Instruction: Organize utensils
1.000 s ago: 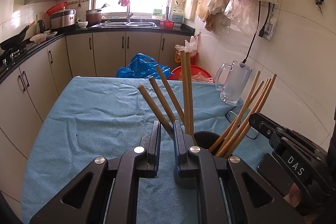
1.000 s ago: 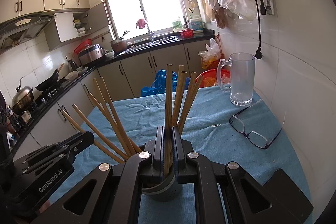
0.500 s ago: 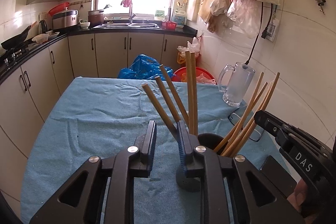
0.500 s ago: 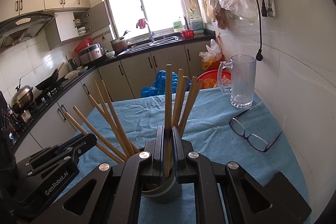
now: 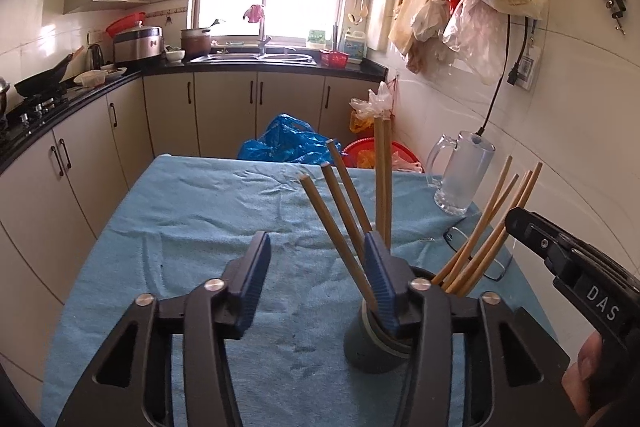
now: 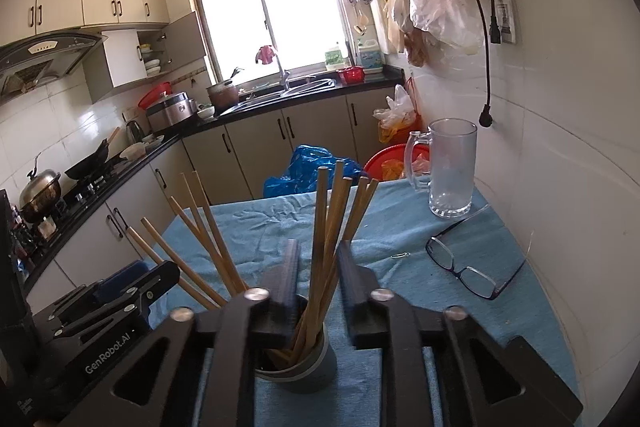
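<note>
Several wooden chopsticks (image 5: 331, 227) fan out of a grey cylindrical holder (image 5: 368, 347) on the blue cloth. My left gripper (image 5: 316, 251) stands just left of the holder. Its jaws are opening and nothing is pressed between them; one chopstick leans past the inner side of the right finger. In the right wrist view my right gripper (image 6: 319, 255) hangs over the holder (image 6: 312, 367). Its jaws are opening too, with upright chopsticks (image 6: 320, 211) loose in the gap. Each view shows the other gripper from the side: the right gripper (image 5: 520, 223) and the left gripper (image 6: 168, 271).
A glass mug (image 6: 452, 171) stands at the table's far right, by the tiled wall. A pair of glasses (image 6: 468, 267) and a paper clip (image 6: 399, 255) lie on the blue cloth (image 5: 192, 219). Kitchen cabinets run along the left and back.
Both grippers have opened. The left jaws let go of a chopstick that now leans in the holder. The right jaws spread off the upright chopstick they held.
</note>
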A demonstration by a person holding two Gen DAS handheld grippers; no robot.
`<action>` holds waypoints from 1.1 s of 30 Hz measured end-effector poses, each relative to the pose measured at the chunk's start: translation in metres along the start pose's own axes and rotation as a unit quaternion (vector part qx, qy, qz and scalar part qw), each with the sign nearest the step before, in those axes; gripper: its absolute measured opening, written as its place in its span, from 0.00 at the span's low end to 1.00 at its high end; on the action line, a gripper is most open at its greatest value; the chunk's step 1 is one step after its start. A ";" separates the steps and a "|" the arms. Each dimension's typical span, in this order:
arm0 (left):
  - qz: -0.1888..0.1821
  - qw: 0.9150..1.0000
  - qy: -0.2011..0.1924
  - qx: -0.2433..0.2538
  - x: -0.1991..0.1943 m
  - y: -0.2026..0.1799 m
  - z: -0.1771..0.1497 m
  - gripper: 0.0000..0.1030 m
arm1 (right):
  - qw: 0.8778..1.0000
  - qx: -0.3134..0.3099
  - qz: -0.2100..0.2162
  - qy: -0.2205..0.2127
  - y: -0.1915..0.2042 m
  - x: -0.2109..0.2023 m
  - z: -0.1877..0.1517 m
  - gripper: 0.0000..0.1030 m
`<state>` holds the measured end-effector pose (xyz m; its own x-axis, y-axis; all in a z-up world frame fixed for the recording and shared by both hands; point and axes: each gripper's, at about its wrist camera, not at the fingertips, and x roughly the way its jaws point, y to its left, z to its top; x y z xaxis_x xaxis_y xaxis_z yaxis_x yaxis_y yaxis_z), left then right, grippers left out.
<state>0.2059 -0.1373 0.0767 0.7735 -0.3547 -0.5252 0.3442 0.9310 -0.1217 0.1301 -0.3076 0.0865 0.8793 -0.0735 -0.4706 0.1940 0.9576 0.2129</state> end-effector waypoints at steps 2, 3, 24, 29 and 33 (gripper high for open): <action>0.008 1.000 -0.005 -0.001 -0.003 0.001 0.001 0.55 | 1.000 -0.002 -0.006 -0.006 0.000 -0.003 0.001 0.39; 0.011 1.000 -0.007 -0.003 -0.004 0.002 0.001 0.57 | 1.000 -0.003 -0.008 -0.008 0.000 -0.004 0.002 0.42; 0.141 0.984 -0.106 0.012 -0.080 0.008 -0.004 1.00 | 0.991 -0.016 -0.123 -0.046 -0.014 -0.047 0.006 1.00; 0.156 0.983 -0.077 0.052 -0.102 0.003 -0.031 1.00 | 0.991 -0.029 -0.122 -0.036 -0.014 -0.071 -0.017 1.00; 0.151 0.984 -0.066 0.071 -0.124 0.000 -0.061 1.00 | 0.993 -0.036 -0.111 -0.033 -0.014 -0.095 -0.040 1.00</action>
<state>0.0772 -0.0878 0.0906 0.9114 -0.0799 -0.4038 0.1513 0.9773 0.1481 0.0266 -0.3026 0.0945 0.8453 -0.3008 -0.4415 0.3569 0.9329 0.0477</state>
